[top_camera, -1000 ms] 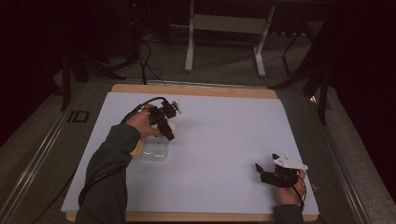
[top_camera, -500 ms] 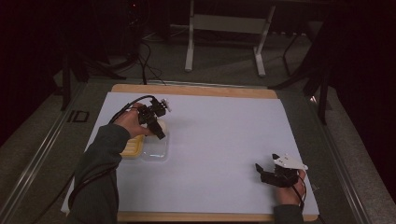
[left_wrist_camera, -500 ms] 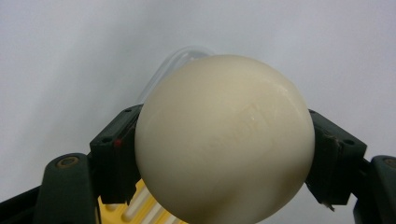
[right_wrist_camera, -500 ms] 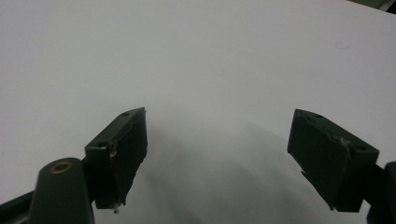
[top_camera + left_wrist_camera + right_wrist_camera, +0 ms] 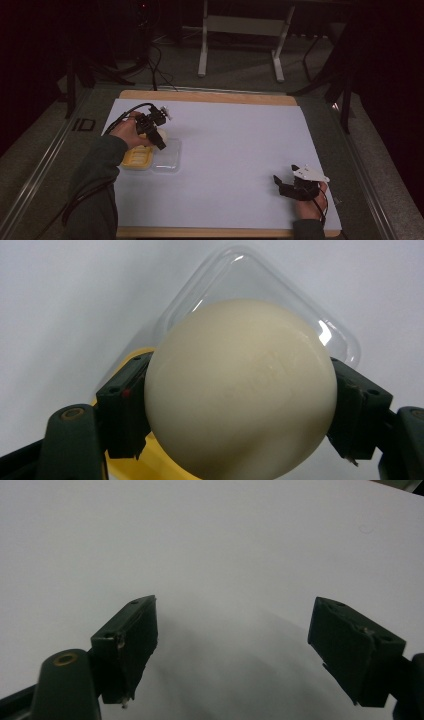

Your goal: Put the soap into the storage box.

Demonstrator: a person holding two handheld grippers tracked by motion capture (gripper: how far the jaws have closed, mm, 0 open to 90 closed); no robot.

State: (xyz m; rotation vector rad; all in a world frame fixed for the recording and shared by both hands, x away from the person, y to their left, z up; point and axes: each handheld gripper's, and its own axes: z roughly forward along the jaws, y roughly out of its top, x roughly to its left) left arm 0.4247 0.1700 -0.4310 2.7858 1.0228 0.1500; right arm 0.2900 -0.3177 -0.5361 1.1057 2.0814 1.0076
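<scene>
High view: the left tool [image 5: 159,136], at the left of the frame, grips a cream-coloured egg [image 5: 161,135] above the far edge of an opened egg box, whose yellow tray [image 5: 136,159] lies to the left and whose clear lid [image 5: 167,161] lies flat to its right, the two halves joined side by side on the white worktop [image 5: 235,150]. The tray sits partly under the person's left sleeve [image 5: 97,175]; whether its hollows hold anything cannot be told at this distance. The lid appears to hold nothing

Left tool view: the egg [image 5: 240,390] occupies the centre of the frame, clamped between the two black jaws, one pressing on its left flank and one on its right. Behind it, toward the upper right of the frame, a domed cell of the clear lid [image 5: 280,295] shows as a rounded transparent corner with nothing inside. A strip of the yellow tray [image 5: 145,460] appears at the lower left, below the egg

High view, lower right of the frame: the right tool [image 5: 285,186] rests low over the worktop, well apart from the box, its jaws spread. Right tool view: the right tool [image 5: 232,645] stands released, the two black jaws wide apart with bare white worktop [image 5: 220,540] between and beyond them, and nothing gripped
</scene>
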